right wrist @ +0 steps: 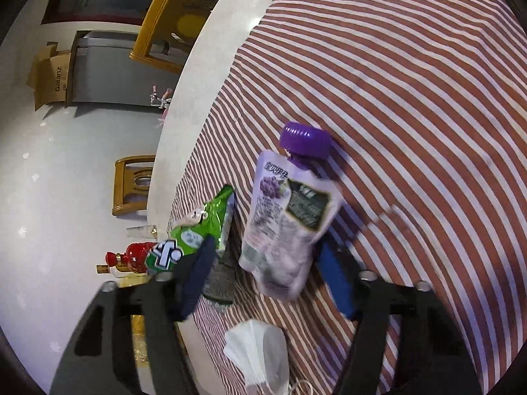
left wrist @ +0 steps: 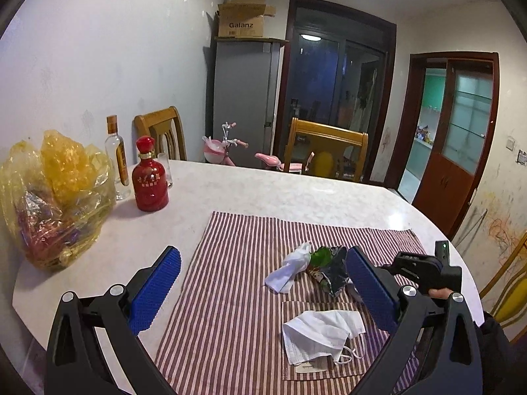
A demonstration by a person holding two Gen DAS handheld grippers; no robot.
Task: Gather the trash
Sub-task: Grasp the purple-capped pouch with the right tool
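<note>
On the striped cloth (left wrist: 230,263) lie a crumpled white tissue (left wrist: 290,266), a green and dark snack wrapper (left wrist: 329,270) and a white face mask (left wrist: 322,332). My left gripper (left wrist: 263,289) hovers open over them with nothing between its blue pads (left wrist: 158,289). In the right wrist view a purple-capped drink pouch (right wrist: 286,227) lies between the fingers of my right gripper (right wrist: 266,243). The right pad (right wrist: 336,279) is at the pouch's edge. The left pad (right wrist: 197,279) stands apart from it, against the green wrapper (right wrist: 201,227). The mask (right wrist: 260,352) lies below.
A yellow plastic bag (left wrist: 56,197), a red bottle (left wrist: 150,177), a clear bottle (left wrist: 117,154) and a glass (left wrist: 164,168) stand at the table's far left. Wooden chairs (left wrist: 326,148) stand behind the white table (left wrist: 263,191). The right gripper's body (left wrist: 425,270) is beside my left one.
</note>
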